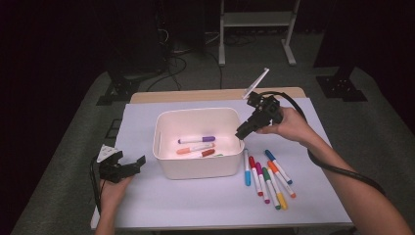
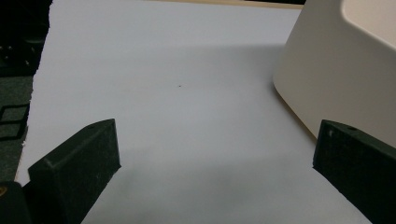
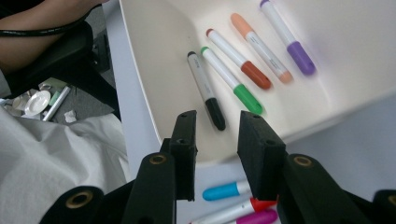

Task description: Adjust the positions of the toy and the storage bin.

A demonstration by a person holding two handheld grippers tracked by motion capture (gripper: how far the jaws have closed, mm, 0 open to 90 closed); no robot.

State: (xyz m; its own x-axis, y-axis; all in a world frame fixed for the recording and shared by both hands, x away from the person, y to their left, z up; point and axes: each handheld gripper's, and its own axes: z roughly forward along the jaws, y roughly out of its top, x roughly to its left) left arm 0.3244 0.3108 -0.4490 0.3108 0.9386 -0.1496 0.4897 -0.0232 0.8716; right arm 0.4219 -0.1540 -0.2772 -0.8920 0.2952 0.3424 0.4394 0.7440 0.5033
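Now the white bin [image 1: 198, 166] already holds five markers, and seven more lie in a row [image 1: 266, 177] on the mat at its right. The right gripper [image 1: 241, 133], partly open and empty, hovers over the bin's right rim; it should descend straight onto the blue marker [image 1: 247, 169], nearest the bin. The left gripper [image 1: 134, 164] rests wide open, holding nothing.

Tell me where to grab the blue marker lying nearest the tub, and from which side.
Grip the blue marker across its white barrel, mid-length, coming straight down from above. It lies flat on the table, with the white tub close on one side and the red marker on the other, so the jaws need to straddle its width.
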